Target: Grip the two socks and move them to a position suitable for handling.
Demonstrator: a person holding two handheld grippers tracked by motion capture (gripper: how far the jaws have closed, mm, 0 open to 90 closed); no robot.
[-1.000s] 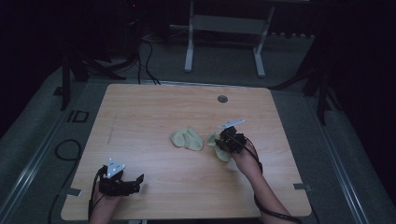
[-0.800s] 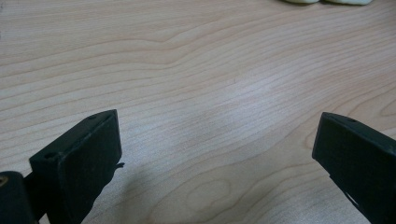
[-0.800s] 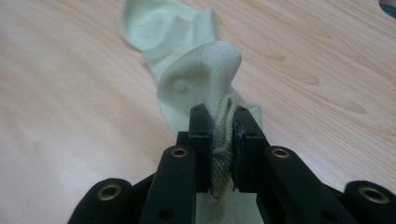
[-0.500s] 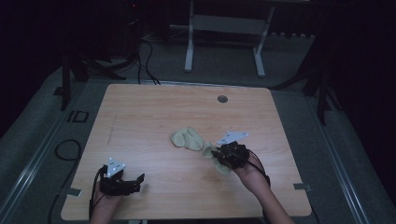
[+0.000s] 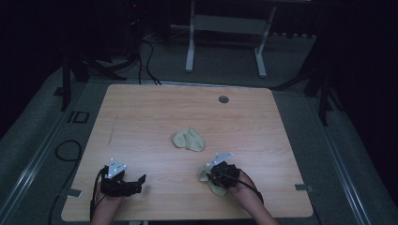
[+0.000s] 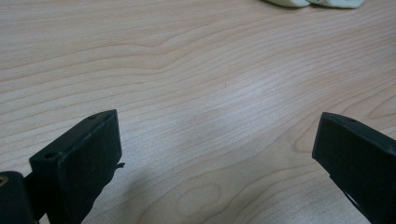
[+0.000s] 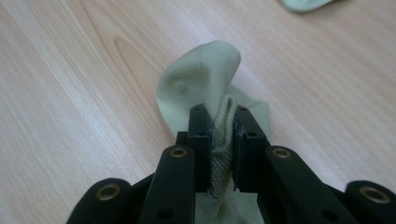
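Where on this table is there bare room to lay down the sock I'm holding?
Free: the wide far strip between the table edge and the loose sock, and the left side above the left gripper. Tighter: the near right, where the right gripper clamps the held sock.

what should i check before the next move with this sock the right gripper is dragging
1. Right gripper clamped on the pale green sock: ok, fabric bunched between the jaws.
2. Sock free of the second sock: ok, they lie apart.
3. Left gripper ready: ok, jaws wide open, nothing between them.
4. Bare table ahead of the left gripper: ok.
5. How much sock trails under the right hand: cannot tell, partly hidden.
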